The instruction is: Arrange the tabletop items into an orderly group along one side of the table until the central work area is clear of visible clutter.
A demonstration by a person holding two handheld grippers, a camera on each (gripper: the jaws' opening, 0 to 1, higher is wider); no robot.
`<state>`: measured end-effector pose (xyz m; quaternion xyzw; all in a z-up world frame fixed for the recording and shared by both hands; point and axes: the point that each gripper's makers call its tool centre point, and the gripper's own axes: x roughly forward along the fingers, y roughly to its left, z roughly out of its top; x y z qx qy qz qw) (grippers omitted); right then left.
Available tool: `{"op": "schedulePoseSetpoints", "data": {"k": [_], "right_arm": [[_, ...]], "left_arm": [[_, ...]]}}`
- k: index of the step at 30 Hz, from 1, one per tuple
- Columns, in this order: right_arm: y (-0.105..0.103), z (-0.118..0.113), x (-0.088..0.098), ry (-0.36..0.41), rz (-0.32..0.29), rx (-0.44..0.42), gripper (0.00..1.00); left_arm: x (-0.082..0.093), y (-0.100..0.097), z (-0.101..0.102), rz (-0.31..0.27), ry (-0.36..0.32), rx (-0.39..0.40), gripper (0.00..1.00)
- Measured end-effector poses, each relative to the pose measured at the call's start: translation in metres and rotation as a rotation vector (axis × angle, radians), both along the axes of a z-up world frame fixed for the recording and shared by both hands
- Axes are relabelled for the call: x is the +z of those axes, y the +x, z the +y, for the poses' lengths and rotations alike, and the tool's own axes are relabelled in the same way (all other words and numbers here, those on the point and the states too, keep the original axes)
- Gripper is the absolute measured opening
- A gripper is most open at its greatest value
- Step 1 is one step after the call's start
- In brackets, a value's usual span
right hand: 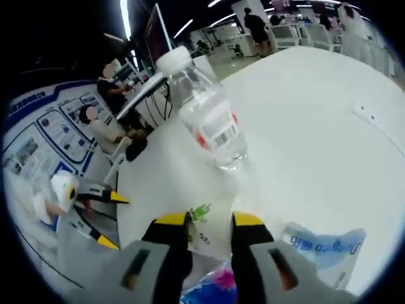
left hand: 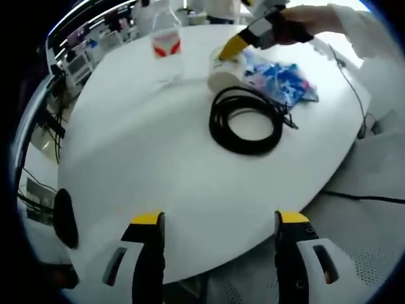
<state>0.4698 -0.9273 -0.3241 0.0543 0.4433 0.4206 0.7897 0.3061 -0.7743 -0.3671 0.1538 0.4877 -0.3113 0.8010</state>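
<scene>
White tabletop [left hand: 158, 158] in a busy hall: my right claw [right hand: 211, 223] grips a cup [right hand: 207, 235] beside the bottle [right hand: 205, 114]; left claw [left hand: 215, 218] hangs released.

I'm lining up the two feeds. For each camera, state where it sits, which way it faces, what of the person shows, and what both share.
Left gripper view: rides the open left gripper, facing across the white table toward the black cable coil and the right gripper in the person's sleeved hand.
Right gripper view: rides the right gripper, jaws on a paper cup, facing the water bottle.
Shared: cup, bottle, blue packet, table.
</scene>
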Motion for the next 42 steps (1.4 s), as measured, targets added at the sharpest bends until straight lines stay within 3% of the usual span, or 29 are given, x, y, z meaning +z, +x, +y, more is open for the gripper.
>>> {"op": "schedulePoseSetpoints", "data": {"k": [4, 8, 20, 28, 34, 42], "right_arm": [[0.002, 0.008, 0.010, 0.083, 0.027, -0.044, 0.10], [-0.002, 0.013, 0.014, 0.101, 0.040, -0.032, 0.04], [-0.015, 0.017, 0.017, 0.060, -0.001, 0.030, 0.00], [-0.014, 0.014, 0.027, 0.086, -0.018, 0.019, 0.00], [-0.004, 0.009, 0.038, 0.026, -0.096, 0.042, 0.00], [0.003, 0.011, 0.044, -0.114, -0.195, 0.129, 0.00]], "left_arm": [[0.000, 0.000, 0.000, 0.001, 0.000, 0.002, 0.67], [0.000, 0.000, 0.000, 0.001, 0.001, 0.002, 0.67], [-0.001, -0.001, 0.001, 0.000, 0.008, -0.001, 0.67], [-0.002, -0.002, 0.002, 0.006, 0.016, -0.006, 0.67], [-0.003, -0.003, 0.001, 0.011, 0.022, -0.015, 0.67], [-0.002, -0.003, 0.002, 0.007, 0.022, -0.011, 0.66]]}}
